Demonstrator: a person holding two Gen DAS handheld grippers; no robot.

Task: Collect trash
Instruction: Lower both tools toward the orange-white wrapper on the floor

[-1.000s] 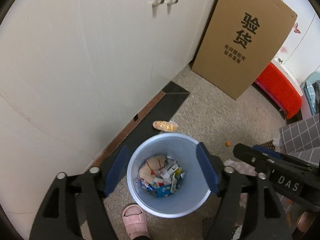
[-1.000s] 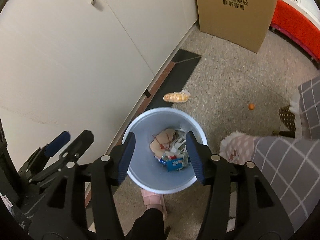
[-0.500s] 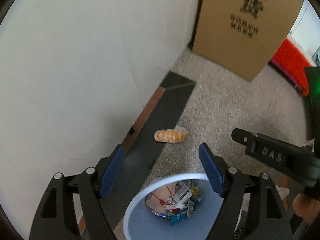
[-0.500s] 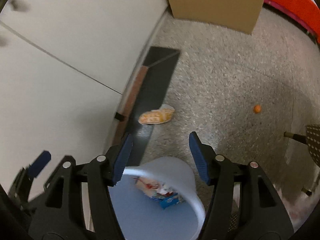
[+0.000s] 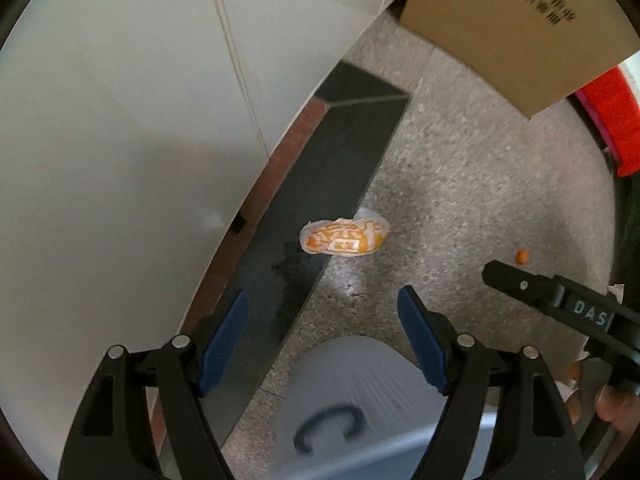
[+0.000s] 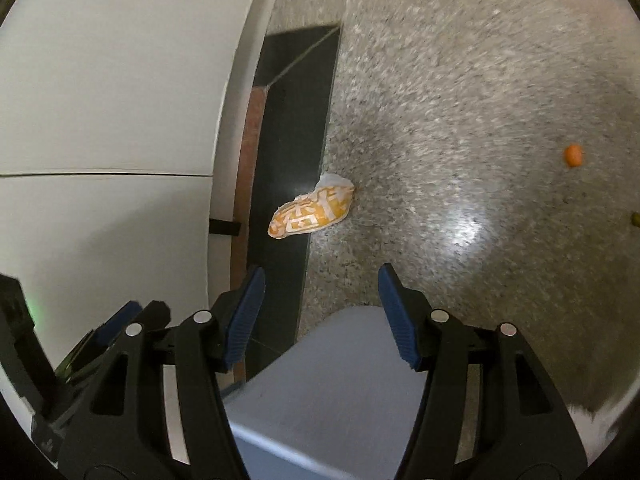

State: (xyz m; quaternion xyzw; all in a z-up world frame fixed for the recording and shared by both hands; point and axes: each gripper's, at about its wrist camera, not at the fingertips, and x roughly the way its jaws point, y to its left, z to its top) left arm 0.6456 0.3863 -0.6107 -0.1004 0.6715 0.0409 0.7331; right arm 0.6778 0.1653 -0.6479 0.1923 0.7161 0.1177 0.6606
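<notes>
Bin (image 5: 360, 392) near wrapper (image 5: 345, 237), perhaps blocking.

Speckled granite-look floor (image 5: 460, 184) with a dark tile strip (image 5: 320, 184) running along the base of a white cabinet (image 5: 140, 120). A big cardboard box (image 5: 520, 28) with black print stood at the far end, something bright red (image 5: 616, 120) just beside it.

Right tongs (image 6: 321, 286) spread, empty; orange wrapper (image 6: 311, 212) ahead on floor (image 6: 460, 100).
</notes>
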